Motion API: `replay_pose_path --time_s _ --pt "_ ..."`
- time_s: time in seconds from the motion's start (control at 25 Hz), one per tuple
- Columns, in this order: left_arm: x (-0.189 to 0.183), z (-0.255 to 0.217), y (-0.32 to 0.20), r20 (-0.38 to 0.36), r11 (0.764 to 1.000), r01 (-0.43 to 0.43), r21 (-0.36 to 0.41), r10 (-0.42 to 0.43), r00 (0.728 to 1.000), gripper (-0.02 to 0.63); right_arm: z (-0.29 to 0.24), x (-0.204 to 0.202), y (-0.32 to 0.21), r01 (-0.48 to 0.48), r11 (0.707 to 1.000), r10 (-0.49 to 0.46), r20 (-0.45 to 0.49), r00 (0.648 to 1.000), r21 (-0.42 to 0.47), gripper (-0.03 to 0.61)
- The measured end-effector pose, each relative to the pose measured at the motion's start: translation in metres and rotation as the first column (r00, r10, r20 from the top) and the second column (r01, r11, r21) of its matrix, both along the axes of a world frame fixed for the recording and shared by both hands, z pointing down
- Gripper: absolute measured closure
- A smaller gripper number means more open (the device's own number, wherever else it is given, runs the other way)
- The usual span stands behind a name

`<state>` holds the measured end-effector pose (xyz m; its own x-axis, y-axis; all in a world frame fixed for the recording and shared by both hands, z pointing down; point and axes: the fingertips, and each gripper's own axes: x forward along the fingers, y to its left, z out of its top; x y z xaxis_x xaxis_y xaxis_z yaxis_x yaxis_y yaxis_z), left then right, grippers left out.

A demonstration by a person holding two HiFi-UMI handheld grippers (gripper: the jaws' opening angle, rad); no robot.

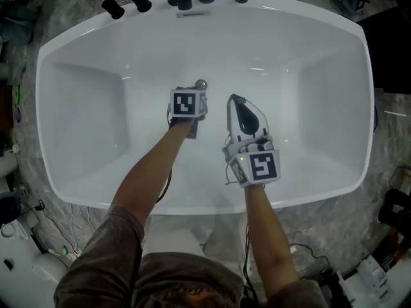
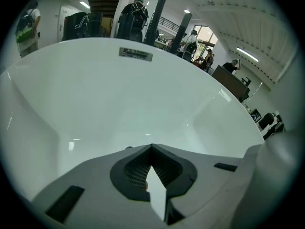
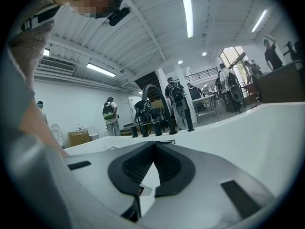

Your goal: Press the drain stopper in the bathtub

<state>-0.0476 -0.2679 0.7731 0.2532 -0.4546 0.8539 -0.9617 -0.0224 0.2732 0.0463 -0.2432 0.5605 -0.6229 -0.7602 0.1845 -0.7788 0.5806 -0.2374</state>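
While left gripper (image 1: 194, 100) hangs beside drain stopper (image 1: 201, 83) | right gripper (image 1: 235, 100) apart | both closed

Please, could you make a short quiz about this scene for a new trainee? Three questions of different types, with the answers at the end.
1. True or false: the left tongs are shut with nothing between them.
2. Which is nearer to the stopper? A: the left tongs. B: the right tongs.
3. Fill in: the stopper sits in the floor of the white ____.

Key: 1 true; 2 A; 3 tub.
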Motion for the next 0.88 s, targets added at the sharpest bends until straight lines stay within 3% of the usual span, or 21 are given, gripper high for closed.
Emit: replay_pose_path --time_s 0.44,0.64,0.88 --pt "-0.014 -0.144 0.02 -0.004 0.998 -0.017 0.059 0.017 1.0 0.612 -0.095 -0.011 0.032 -0.03 1.0 0.03 0.009 0.999 -0.005 0.581" --pt "-0.024 -0.202 0.043 0.018 0.999 -0.033 0.036 0.032 0.999 0.612 -0.139 -0.016 0.045 -0.067 0.998 0.067 0.04 0.997 -0.003 0.581" --pt "-0.02 -0.273 0.061 0.005 0.993 -0.074 0.096 0.074 0.997 0.612 -0.177 -0.021 0.066 -0.069 0.997 0.07 0.039 0.997 -0.02 0.581"
